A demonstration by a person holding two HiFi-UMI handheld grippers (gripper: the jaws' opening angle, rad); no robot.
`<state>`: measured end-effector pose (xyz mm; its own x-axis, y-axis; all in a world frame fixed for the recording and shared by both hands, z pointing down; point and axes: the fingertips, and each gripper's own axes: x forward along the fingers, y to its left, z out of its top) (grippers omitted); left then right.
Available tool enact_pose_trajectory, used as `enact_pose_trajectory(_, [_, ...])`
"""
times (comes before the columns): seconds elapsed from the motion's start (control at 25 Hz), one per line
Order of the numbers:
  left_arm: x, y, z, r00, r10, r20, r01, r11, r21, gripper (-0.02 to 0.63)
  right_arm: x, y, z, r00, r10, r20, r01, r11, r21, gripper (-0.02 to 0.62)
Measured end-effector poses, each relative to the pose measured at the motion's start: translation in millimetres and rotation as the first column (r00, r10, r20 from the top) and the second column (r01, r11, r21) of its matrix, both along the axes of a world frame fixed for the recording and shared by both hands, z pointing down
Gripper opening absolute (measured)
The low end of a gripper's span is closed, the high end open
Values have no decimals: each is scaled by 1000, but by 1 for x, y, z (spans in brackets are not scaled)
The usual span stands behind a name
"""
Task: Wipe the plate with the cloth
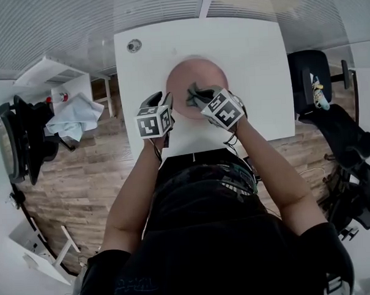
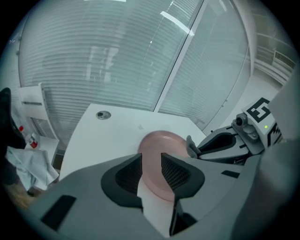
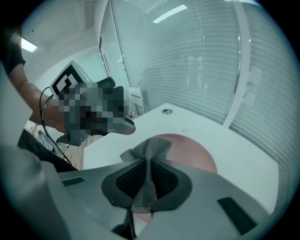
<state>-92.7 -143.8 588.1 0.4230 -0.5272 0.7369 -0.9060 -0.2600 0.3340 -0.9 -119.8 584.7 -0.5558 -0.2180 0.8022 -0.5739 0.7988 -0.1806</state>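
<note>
- right tool (image 3: 149,174) is clamped on the cloth (image 3: 154,147), a grey, mesh-knit strip. Its long axis runs along the jaws, with the loose end bunched over the plate's near edge
- left tool (image 2: 151,169) is spread with nothing in it, at the plate's near side
- plate (image 2: 164,140) is round, smooth and pink, lying flat on the white bench (image 1: 255,67)

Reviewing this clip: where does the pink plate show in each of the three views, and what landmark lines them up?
Head view: pink plate at the middle of the white table.
Left gripper view: plate low centre, seen past the open jaws.
Right gripper view: plate low centre-right, behind the held cloth.
Shared landmark: round table grommet, up and left of the plate everywhere.
</note>
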Motion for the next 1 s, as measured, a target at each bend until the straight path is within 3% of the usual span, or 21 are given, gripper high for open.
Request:
enact_pose_trajectory(0.2, [-5, 25, -45, 997, 62, -46, -58, 995, 85, 133, -1, 12, -44, 995, 52, 83, -59, 995, 85, 44])
enact_pose_trajectory(0.32, [-7, 39, -74, 994, 75, -86, -62, 988, 138, 82, 0, 23, -68, 988, 77, 133, -96, 986, 138, 44])
enact_pose_trajectory(0.44, [-2, 50, -106, 988, 126, -88, -103, 968, 229, 22, 0, 35, -89, 980, 94, 177, -125, 977, 172, 44])
enact_pose_trajectory(0.6, [4, 68, -139, 973, 185, -137, -134, 939, 317, 15, -2, 54, -109, 974, 86, 210, -129, 970, 205, 44])
enact_pose_trajectory(1.0, [7, 108, -160, 955, 248, -159, -177, 914, 365, 15, 12, 95, -137, 964, 99, 246, -160, 957, 243, 44])
